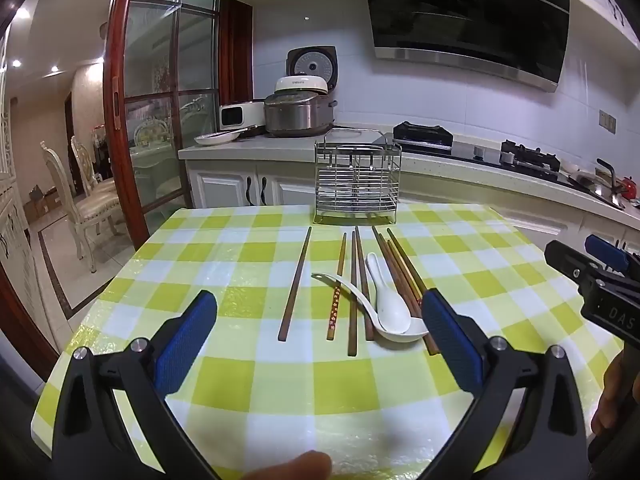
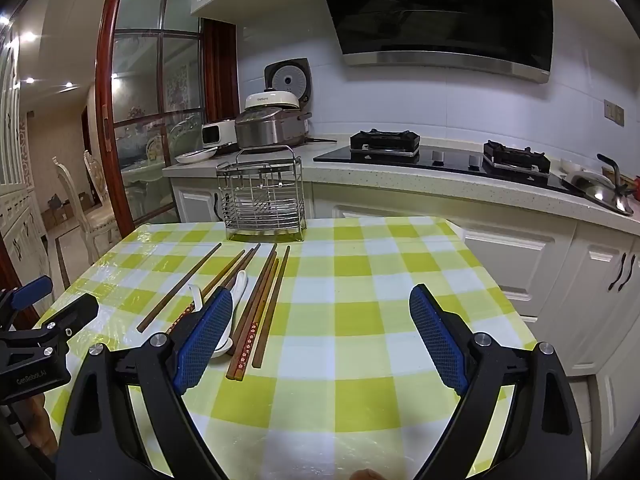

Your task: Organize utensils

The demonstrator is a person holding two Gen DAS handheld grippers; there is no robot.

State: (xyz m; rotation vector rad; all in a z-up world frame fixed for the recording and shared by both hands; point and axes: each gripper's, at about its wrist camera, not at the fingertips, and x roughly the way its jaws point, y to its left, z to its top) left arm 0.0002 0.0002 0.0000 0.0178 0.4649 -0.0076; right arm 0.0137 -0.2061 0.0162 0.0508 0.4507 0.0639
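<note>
Several brown chopsticks (image 1: 352,292) lie side by side on the green-checked table (image 1: 248,384), with two white ceramic spoons (image 1: 390,300) among them. A wire utensil rack (image 1: 357,178) stands upright at the table's far edge. My left gripper (image 1: 320,340) is open and empty, just in front of the chopsticks' near ends. In the right wrist view the chopsticks (image 2: 260,308), a spoon (image 2: 236,292) and the rack (image 2: 264,200) sit to the left. My right gripper (image 2: 322,334) is open and empty above bare tablecloth (image 2: 360,320), right of the utensils.
A kitchen counter (image 2: 400,176) with rice cookers (image 1: 298,114), a gas hob (image 2: 440,152) and a sink (image 2: 600,188) runs behind the table. A glass door (image 1: 160,100) and dining chairs (image 1: 88,196) are to the left. The right gripper's body (image 1: 600,280) shows at the left view's right edge.
</note>
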